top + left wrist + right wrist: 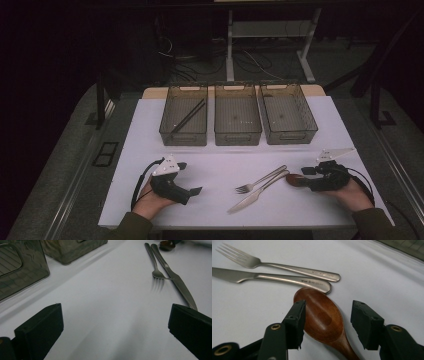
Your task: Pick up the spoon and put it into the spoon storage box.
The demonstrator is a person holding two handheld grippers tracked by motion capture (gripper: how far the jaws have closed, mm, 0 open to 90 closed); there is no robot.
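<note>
The right gripper [327,322], jaws wide, straddles the wooden spoon [322,317] lying near right, touching the knife [274,278]. Close squarely on the bowl's neck; the left gripper [115,327] idles wide.

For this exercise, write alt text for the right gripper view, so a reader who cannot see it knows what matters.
The right gripper is open, its two black fingers on either side of the bowl of a brown wooden spoon lying on a white table. Just beyond the spoon, a metal fork and knife lie side by side.
</note>
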